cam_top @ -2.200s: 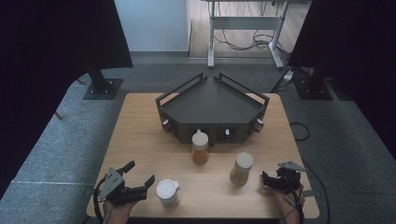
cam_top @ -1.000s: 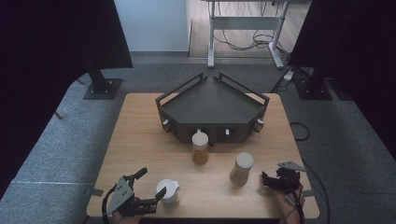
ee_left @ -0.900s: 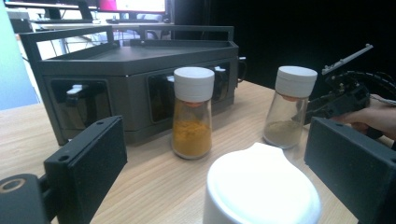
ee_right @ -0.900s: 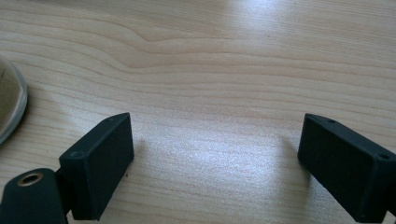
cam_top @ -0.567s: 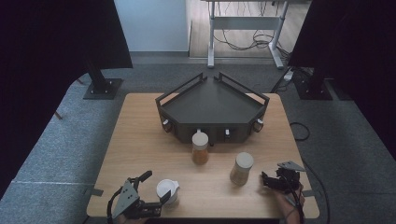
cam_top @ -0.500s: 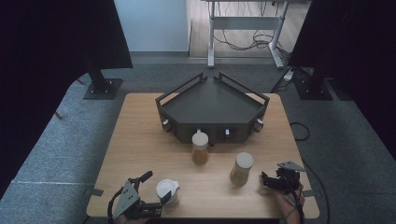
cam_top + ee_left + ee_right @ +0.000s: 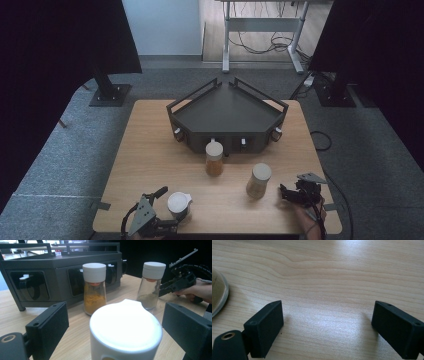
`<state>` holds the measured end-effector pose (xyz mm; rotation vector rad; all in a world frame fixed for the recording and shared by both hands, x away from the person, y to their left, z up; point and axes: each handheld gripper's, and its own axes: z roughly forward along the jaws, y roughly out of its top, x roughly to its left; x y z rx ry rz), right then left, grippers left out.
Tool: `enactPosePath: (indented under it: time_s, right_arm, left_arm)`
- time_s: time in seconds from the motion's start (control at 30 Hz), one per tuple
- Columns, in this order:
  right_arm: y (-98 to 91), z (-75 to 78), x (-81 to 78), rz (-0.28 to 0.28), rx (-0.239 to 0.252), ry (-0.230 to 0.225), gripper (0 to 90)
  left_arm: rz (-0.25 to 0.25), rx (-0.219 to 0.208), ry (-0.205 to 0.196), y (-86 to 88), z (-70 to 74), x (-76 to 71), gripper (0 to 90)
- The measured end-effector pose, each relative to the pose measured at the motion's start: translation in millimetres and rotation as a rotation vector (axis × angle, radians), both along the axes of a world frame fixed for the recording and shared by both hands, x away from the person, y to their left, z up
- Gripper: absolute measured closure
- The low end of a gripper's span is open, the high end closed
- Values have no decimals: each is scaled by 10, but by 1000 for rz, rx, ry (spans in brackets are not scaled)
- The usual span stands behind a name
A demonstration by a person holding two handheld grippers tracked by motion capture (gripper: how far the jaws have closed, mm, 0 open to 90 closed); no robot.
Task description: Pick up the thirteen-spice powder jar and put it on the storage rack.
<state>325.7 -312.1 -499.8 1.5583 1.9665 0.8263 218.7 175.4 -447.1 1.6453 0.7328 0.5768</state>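
A short white-lidded jar (image 7: 179,204) stands near the table's front edge. My left gripper (image 7: 170,210) reaches around it from the left. In the left gripper view the jar (image 7: 125,327) sits between the two black jaws of that gripper (image 7: 116,315). The jaws have just been closing; a gap shows on the left side, so the gripper is open. An orange spice jar (image 7: 214,159) (image 7: 94,290) and a grey-brown spice jar (image 7: 258,181) (image 7: 151,285) stand behind. My right gripper (image 7: 284,192) (image 7: 327,312) rests open over bare wood beside the grey-brown jar (image 7: 218,297).
A black angular tray rack (image 7: 200,137) (image 7: 50,265) sits at the table's far middle, close behind the orange jar. The other hand and its gripper (image 7: 172,286) show at the right of the left gripper view. Grey carpet surrounds the wooden table (image 7: 145,150).
My left gripper has slid rightward along the front edge until its jaws straddle the white-lidded jar. The right gripper and all jars have stayed put.
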Motion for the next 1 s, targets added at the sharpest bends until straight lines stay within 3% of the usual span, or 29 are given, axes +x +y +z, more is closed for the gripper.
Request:
enactPosePath:
  time_s: [0.6, 0.8, 1.0]
  right_arm:
    - [1, 0, 0, 4, 0, 0, 98]
    - [2, 0, -1, 4, 1, 1, 98]
    - [3, 0, -1, 6, 0, 1, 98]
  left_arm:
    - [-15, 24, 17, -42, -147, 19, 142]
    - [-18, 18, 21, -33, -176, 13, 209]
    - [-44, -14, 22, -16, -208, 8, 297]
